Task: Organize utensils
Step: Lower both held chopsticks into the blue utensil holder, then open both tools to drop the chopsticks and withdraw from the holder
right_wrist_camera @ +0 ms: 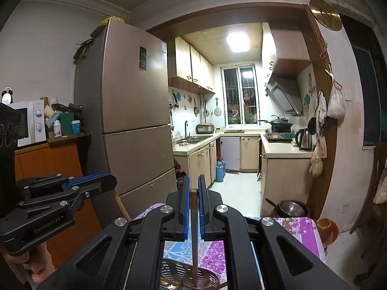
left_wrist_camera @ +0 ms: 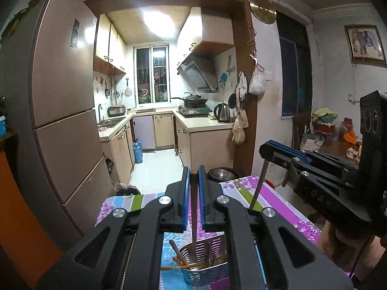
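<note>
Both grippers hang over the flowered tablecloth (left_wrist_camera: 278, 200), each clamped on a single chopstick.

The left gripper (left_wrist_camera: 194, 171) has its blue-lined jaws drawn narrow around a dark brown chopstick (left_wrist_camera: 194, 217) that stands nearly upright. The top of the stick sits between the pads at 12 o'clock, and its lower end reaches down at 6 o'clock into the metal utensil holder (left_wrist_camera: 205, 273). That holder is a perforated steel caddy with a divider inside. More wooden chopsticks (left_wrist_camera: 177, 253) already lean in its compartment at about 7 o'clock from the held stick, and one lies flat across the near rim.

The right gripper (right_wrist_camera: 192, 186) is likewise closed narrow on its own chopstick (right_wrist_camera: 194, 229), a brown one with a ribbed top end, held upright. Its tip goes down into the same caddy, whose mesh rim shows at 6 o'clock in the right wrist view (right_wrist_camera: 174, 273). Whether either tip touches the bottom I cannot tell.

From the left wrist camera the right gripper (left_wrist_camera: 266, 148) shows at 3 o'clock, its stick slanting down toward the cloth behind the left tool's body. From the right wrist camera the left gripper (right_wrist_camera: 108, 181) shows at 9 o'clock, with a pale stick angling down beneath its jaws.

Beyond the table's far edge sits a steel bowl (right_wrist_camera: 291, 207) at about 1 o'clock, and the tall fridge (right_wrist_camera: 130, 111) stands at 10 o'clock beside the kitchen doorway
</note>
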Action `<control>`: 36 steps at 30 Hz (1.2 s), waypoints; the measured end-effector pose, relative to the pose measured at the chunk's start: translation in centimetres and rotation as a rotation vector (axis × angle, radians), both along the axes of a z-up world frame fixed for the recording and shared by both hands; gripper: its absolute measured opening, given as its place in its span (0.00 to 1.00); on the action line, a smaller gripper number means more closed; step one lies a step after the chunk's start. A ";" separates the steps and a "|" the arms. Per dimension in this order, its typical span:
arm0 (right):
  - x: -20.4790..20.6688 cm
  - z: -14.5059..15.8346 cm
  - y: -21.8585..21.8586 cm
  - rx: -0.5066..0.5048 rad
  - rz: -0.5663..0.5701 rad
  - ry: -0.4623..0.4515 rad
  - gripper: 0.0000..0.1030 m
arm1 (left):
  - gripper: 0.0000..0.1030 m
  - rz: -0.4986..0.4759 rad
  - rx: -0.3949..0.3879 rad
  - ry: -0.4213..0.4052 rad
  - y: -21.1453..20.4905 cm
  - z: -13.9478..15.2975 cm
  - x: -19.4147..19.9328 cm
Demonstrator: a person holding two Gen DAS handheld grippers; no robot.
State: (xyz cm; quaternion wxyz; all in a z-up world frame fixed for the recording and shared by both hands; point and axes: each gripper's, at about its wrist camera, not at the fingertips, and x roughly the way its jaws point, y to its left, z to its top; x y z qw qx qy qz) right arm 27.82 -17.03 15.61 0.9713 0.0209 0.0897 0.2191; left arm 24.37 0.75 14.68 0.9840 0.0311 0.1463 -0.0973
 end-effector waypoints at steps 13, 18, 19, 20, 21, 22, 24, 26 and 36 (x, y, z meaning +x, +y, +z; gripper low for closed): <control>1.4 -0.9 0.3 -0.018 -0.014 0.037 0.08 | 0.06 0.018 -0.006 0.029 0.9 -1.2 1.9; 1.4 -1.0 -0.2 -0.018 -0.026 0.038 0.08 | 0.06 0.026 -0.005 0.039 1.0 -1.4 2.2; 1.3 -0.9 -0.2 -0.019 -0.027 0.036 0.08 | 0.06 0.027 -0.004 0.036 1.1 -1.4 2.1; 1.2 -0.8 -0.3 -0.019 -0.028 0.034 0.08 | 0.06 0.028 -0.007 0.035 1.1 -1.3 2.2; 1.1 -0.7 -0.4 -0.019 -0.030 0.031 0.08 | 0.06 0.029 -0.008 0.034 1.2 -1.2 2.1; 0.9 -0.6 -0.5 -0.018 -0.031 0.027 0.08 | 0.06 0.030 -0.009 0.032 1.2 -1.2 2.0; 0.5 -0.2 -0.5 -0.016 -0.037 0.017 0.08 | 0.08 0.032 -0.008 0.028 1.2 -1.2 1.7; 0.0 0.3 -0.8 -0.012 -0.039 0.008 0.09 | 0.19 0.038 -0.008 0.015 1.2 -1.0 1.2; -13.9 1.7 -5.5 -0.037 0.013 -0.097 0.46 | 0.62 0.008 -0.002 -0.221 3.3 -0.8 -13.2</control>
